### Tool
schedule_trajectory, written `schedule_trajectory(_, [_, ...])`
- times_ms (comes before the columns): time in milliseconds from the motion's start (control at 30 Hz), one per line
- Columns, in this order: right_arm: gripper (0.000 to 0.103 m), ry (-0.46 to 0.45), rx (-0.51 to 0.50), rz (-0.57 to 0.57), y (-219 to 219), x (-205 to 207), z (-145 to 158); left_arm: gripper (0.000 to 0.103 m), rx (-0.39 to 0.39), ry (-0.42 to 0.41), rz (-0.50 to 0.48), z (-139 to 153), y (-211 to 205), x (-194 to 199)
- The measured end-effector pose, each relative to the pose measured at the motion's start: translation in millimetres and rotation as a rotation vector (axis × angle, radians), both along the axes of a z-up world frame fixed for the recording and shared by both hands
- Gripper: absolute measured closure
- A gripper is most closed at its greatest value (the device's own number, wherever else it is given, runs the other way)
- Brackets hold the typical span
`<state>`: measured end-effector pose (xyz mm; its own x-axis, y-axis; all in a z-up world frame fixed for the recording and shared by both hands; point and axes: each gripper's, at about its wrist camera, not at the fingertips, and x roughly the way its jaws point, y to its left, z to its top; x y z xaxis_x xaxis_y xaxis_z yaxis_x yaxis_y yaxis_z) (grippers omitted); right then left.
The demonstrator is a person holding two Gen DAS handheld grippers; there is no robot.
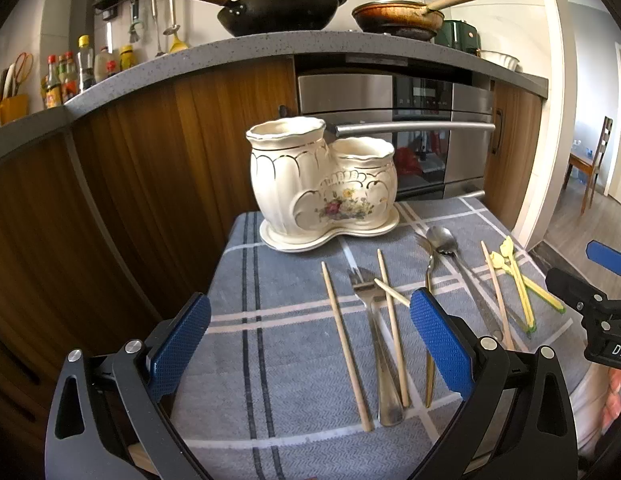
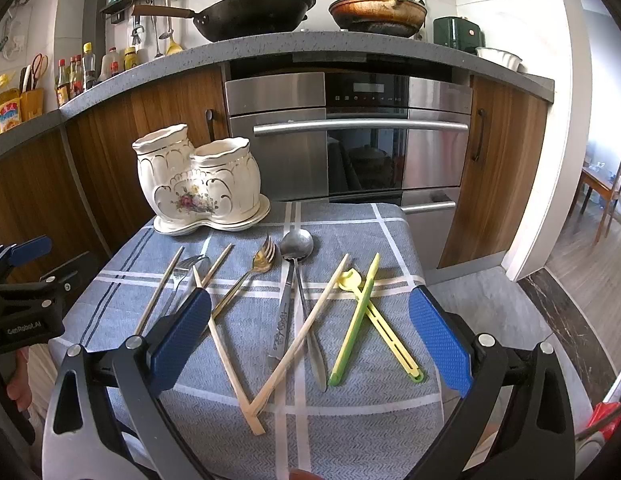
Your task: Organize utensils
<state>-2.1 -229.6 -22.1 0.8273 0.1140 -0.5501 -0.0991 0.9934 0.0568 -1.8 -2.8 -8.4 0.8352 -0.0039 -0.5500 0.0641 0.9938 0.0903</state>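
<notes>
1. My left gripper (image 1: 310,344) is spread wide, holding nothing, over the fork (image 1: 374,320) and chopsticks (image 1: 344,340).
2. My right gripper (image 2: 310,344) is spread too, empty, above the green utensils (image 2: 356,320).
3. The ceramic holder (image 2: 198,180) sits at the far end of the checked cloth (image 2: 350,420), with the silver spoon (image 2: 298,264) lying loose nearby.

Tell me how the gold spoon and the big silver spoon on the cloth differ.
The gold spoon is gold-toned with a small bowl; the silver spoon is dull grey steel with a larger, rounder bowl. The gold one lies slanted toward the ceramic holder; the silver one runs nearly straight. Both lie flat on the checked cloth, bowls toward the oven.
</notes>
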Motion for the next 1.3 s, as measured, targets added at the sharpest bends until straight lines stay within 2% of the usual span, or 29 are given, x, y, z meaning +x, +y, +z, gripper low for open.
schedule_trajectory(267, [0.006,-0.034,-0.011,0.046,4,-1,3,0.004,-0.029,0.026,-0.011,-6,1,6])
schedule_trajectory(367, [0.006,-0.045,-0.021,0.031,-2,2,3,0.004,-0.043,0.033,-0.022,-10,0,10])
schedule_trajectory(533, [0.006,0.04,0.026,-0.019,-27,23,-8,0.004,-0.093,0.047,-0.04,-13,12,16])
schedule_trajectory(700, [0.006,0.044,0.043,-0.091,-51,42,-14,0.004,-0.063,0.033,-0.032,-17,18,29])
schedule_trajectory(833, [0.006,0.074,0.063,-0.096,-59,64,-20,0.004,-0.065,0.037,-0.033,-19,23,54])
schedule_trajectory(967, [0.016,0.136,0.099,-0.086,-61,91,-31,0.004,-0.066,0.074,-0.043,-25,26,79])
schedule_trajectory(1100, [0.032,0.164,0.088,-0.088,-59,108,-37,0.005,-0.09,0.117,-0.053,-38,29,91])
schedule_trajectory(1233, [0.044,0.191,0.122,-0.091,-62,116,-43,0.008,-0.08,0.156,-0.084,-53,25,94])
schedule_trajectory(1300, [0.056,0.195,0.121,-0.097,-62,118,-46,0.011,-0.075,0.165,-0.096,-59,24,95])
